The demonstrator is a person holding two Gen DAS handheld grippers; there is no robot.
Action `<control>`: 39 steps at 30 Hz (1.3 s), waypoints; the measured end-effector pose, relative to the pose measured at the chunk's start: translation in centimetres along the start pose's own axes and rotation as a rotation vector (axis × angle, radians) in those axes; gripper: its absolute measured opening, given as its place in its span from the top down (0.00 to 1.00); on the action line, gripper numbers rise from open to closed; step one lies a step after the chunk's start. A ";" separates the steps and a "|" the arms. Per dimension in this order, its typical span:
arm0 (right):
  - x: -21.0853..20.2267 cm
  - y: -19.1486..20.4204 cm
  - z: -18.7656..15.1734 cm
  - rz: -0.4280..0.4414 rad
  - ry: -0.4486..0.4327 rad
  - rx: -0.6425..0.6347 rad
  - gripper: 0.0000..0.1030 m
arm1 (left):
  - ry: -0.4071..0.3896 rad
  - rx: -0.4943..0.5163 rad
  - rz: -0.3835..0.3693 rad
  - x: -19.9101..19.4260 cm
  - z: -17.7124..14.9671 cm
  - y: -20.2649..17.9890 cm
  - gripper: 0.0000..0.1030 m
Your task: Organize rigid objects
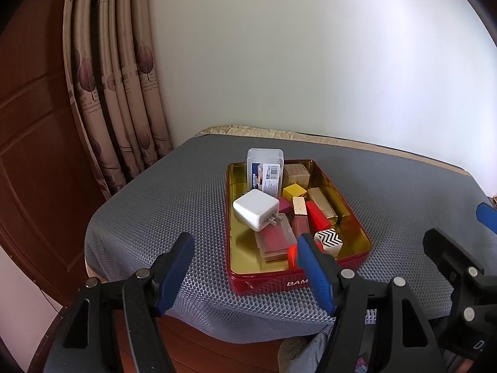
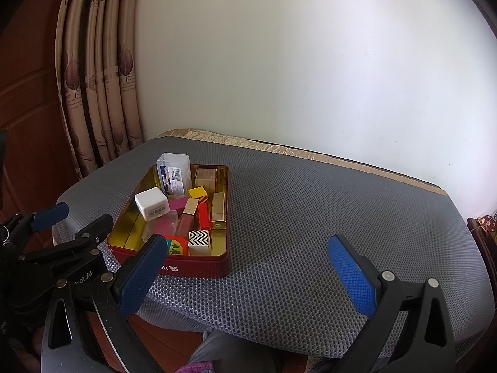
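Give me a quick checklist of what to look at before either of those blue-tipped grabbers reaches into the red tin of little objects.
1. Left gripper open with nothing between its fingers: ok.
2. Right gripper open and holding nothing: ok.
3. Red tin sitting flat on the grey mat: ok.
4. White charger lies on top of the pile, free to grasp: ok.
5. Clear plastic box stable: cannot tell; it stands upright at the tin's far end.
6. Zigzag block unobstructed near the front wall: ok.

A pale wall (image 1: 310, 62) fills twelve o'clock; leaf-print curtains (image 1: 108, 93) and a wooden door (image 1: 31, 155) stand at nine.
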State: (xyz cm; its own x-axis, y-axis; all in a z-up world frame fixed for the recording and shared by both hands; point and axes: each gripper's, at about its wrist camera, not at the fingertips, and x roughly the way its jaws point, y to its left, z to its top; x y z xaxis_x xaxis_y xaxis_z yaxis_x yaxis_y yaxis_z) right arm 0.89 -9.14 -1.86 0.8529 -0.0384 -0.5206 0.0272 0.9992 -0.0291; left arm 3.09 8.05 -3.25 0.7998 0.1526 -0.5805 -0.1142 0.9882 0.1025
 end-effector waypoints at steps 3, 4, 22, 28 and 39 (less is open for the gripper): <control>0.0 0.0 0.0 0.000 0.000 0.000 0.00 | -0.002 0.003 -0.001 0.0 0.0 -0.1 0.31; 0.0 0.0 0.0 0.001 0.000 0.000 0.00 | -0.002 0.004 0.000 0.0 0.0 -0.1 0.31; -0.1 0.0 0.0 0.003 0.003 -0.002 0.00 | 0.010 0.004 -0.002 0.3 -0.2 -0.2 0.31; -0.1 0.1 0.0 0.002 0.002 -0.002 0.00 | 0.020 0.006 -0.005 0.5 -0.2 -0.3 0.31; -0.1 0.1 0.0 0.004 0.004 -0.001 0.00 | 0.018 0.010 0.000 0.4 -0.1 -0.3 0.31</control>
State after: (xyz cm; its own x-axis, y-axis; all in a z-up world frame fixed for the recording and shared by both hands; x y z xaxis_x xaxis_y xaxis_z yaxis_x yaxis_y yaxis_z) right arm 0.82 -9.07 -1.81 0.8510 -0.0347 -0.5240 0.0233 0.9993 -0.0283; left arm 3.35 7.81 -3.62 0.7893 0.1527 -0.5947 -0.1082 0.9880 0.1101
